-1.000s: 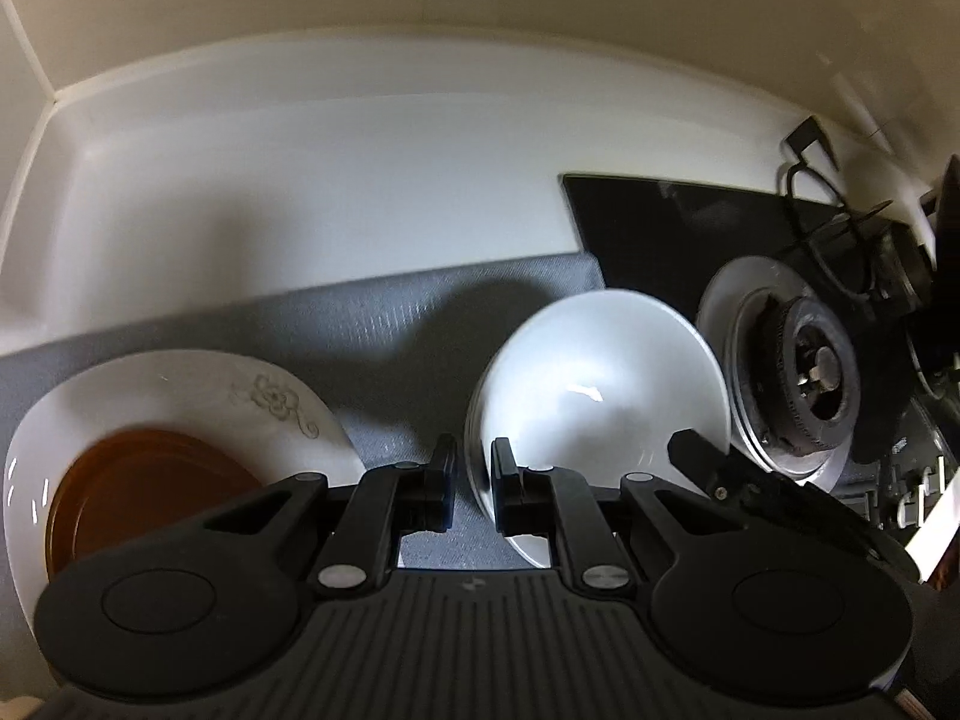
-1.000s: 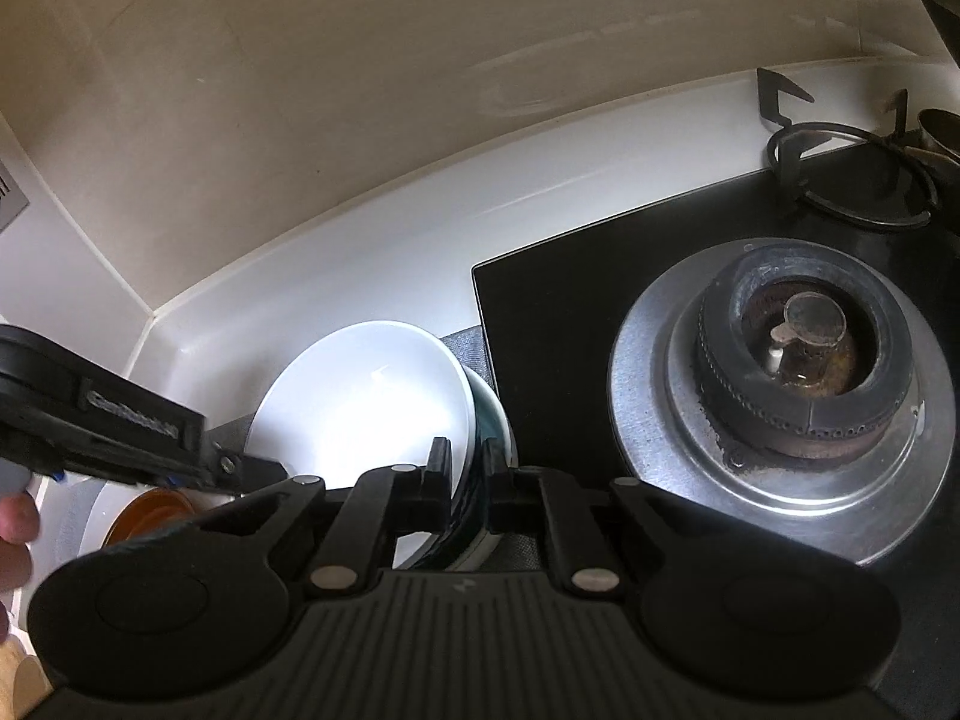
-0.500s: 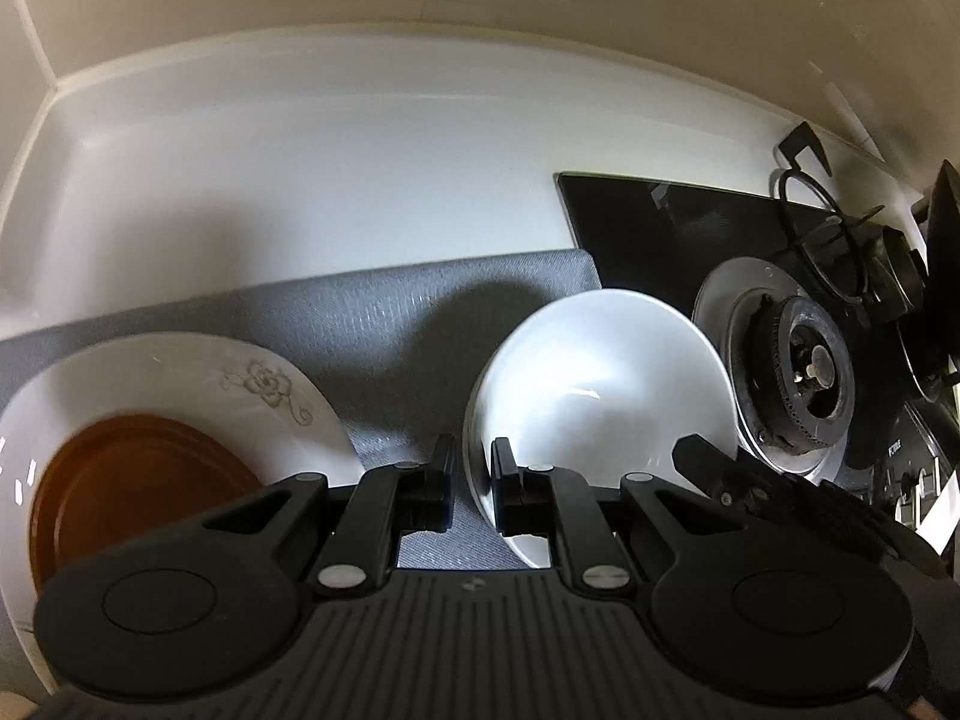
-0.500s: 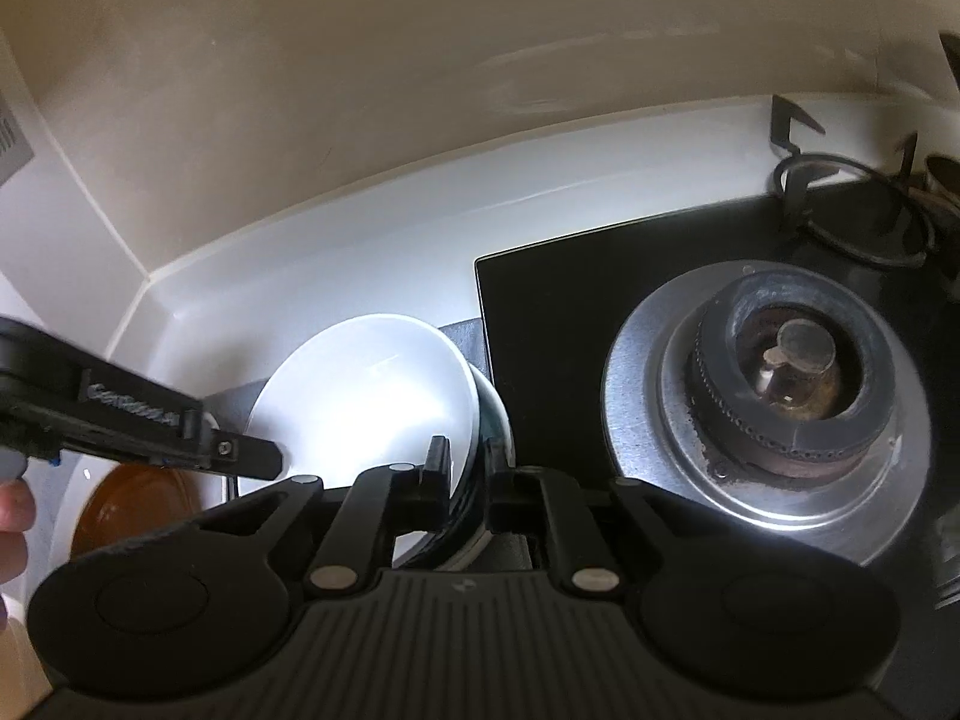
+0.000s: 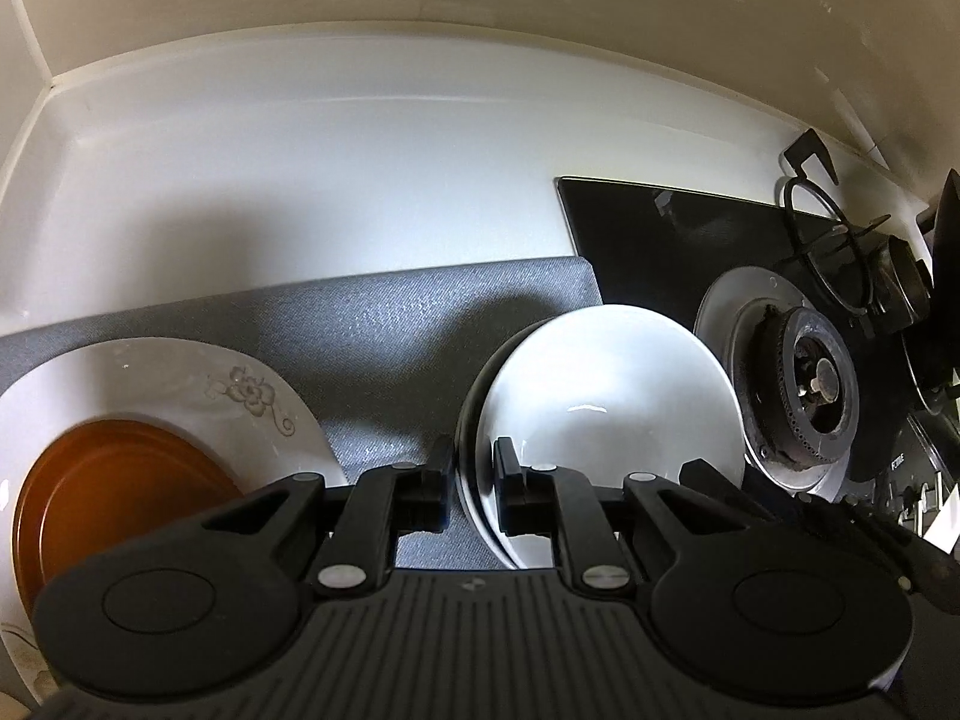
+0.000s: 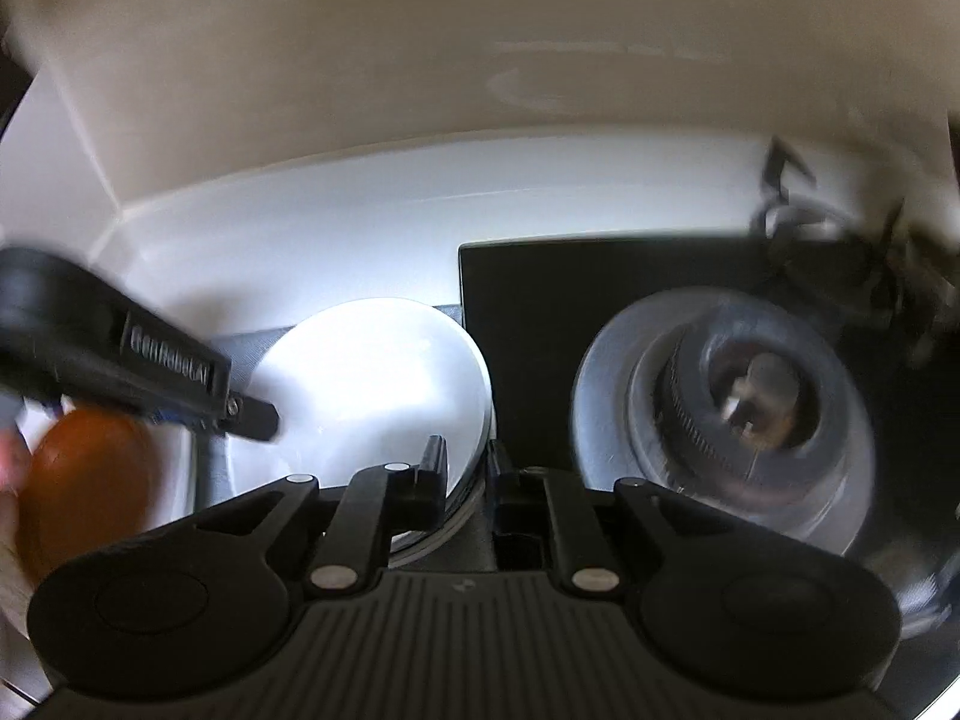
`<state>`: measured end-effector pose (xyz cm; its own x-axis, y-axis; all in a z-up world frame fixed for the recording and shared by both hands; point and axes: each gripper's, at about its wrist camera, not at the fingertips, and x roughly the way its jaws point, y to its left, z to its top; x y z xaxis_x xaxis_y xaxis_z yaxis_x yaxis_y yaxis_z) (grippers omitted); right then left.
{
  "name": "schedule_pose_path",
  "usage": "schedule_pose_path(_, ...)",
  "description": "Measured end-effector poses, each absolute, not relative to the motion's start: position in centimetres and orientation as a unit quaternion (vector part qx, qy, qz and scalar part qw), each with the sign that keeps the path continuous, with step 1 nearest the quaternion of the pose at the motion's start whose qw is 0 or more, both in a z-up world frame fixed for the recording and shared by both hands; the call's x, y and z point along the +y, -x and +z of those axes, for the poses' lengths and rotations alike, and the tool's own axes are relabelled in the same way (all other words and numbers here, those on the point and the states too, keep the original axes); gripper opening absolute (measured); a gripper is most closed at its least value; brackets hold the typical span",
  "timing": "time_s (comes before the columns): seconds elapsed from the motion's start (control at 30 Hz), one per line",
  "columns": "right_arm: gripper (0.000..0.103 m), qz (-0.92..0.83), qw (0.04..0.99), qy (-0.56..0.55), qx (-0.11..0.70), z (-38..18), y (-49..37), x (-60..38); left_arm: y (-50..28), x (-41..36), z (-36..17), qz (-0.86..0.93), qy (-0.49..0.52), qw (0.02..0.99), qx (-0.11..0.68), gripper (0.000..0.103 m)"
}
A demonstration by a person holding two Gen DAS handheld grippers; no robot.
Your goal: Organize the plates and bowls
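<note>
A white bowl (image 5: pixel 606 396) sits nested in a dark-rimmed bowl on a grey mat (image 5: pixel 384 324), right beside the stove. My left gripper (image 5: pixel 471 480) is closed on the near left rim of the bowl stack. My right gripper (image 6: pixel 468 474) is closed on the right rim of the same white bowl (image 6: pixel 372 372). A brown plate (image 5: pixel 114 492) lies on a large white plate with a flower print (image 5: pixel 180 378) at the left. The right wrist view is blurred; the left gripper's body (image 6: pixel 120 354) crosses it at the left.
A black glass stove top (image 5: pixel 672 240) with a round gas burner (image 5: pixel 810 384) and metal pot supports (image 5: pixel 840 252) is at the right. A white counter (image 5: pixel 300 192) runs to a cream wall behind. The brown plate (image 6: pixel 84 474) shows at far left.
Both grippers have stayed on the bowl rims. The bowls have shifted slightly toward the cameras. The right wrist view has swung right and is now motion-blurred.
</note>
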<state>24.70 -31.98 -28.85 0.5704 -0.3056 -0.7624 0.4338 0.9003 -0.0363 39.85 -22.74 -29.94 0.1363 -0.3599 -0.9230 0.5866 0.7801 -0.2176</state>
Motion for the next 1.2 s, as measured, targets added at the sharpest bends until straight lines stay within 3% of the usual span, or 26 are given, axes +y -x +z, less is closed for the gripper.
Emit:
schedule_pose_path(0.07, 0.022, -0.203, 0.882, -0.072, 0.420, -29.2, -24.7, -31.7, -40.0, -23.1, -30.1, -0.318, -0.105, 0.747, 0.574, 0.015)
schedule_pose_path(0.2, 0.024, -0.192, 0.880, -0.174, 0.397, -29.0, -23.1, -34.1, -40.5, -23.4, -30.8, -0.317, -0.102, 0.738, 0.586, 0.015)
schedule_pose_path(0.33, 0.056, -0.191, 0.872, -0.226, 0.390, -29.8, -22.0, -36.2, -40.9, -23.6, -32.0, -0.314, -0.096, 0.717, 0.615, 0.017)
schedule_pose_path(0.43, 0.069, -0.199, 0.866, -0.270, 0.372, -30.6, -21.3, -37.6, -41.0, -23.6, -32.7, -0.311, -0.085, 0.713, 0.623, 0.018)
schedule_pose_path(0.63, 0.066, -0.151, 0.849, -0.353, 0.363, -32.5, -21.0, -39.1, -40.4, -23.5, -32.8, -0.322, -0.097, 0.713, 0.616, 0.021)
schedule_pose_path(0.73, 0.035, -0.135, 0.851, -0.352, 0.365, -32.2, -21.0, -38.3, -39.8, -22.9, -32.5, -0.329, -0.100, 0.710, 0.615, 0.022)
schedule_pose_path(0.77, 0.032, -0.142, 0.852, -0.337, 0.374, -31.9, -21.2, -37.8, -39.4, -22.9, -32.4, -0.330, -0.107, 0.709, 0.614, 0.022)
schedule_pose_path(0.87, 0.031, -0.142, 0.860, -0.293, 0.394, -31.3, -21.7, -36.7, -38.5, -22.8, -32.4, -0.335, -0.126, 0.713, 0.603, 0.023)
schedule_pose_path(1.2, 0.035, -0.141, 0.848, -0.343, 0.379, -32.6, -22.2, -38.1, -39.3, -23.1, -33.0, -0.326, -0.103, 0.717, 0.608, 0.025)
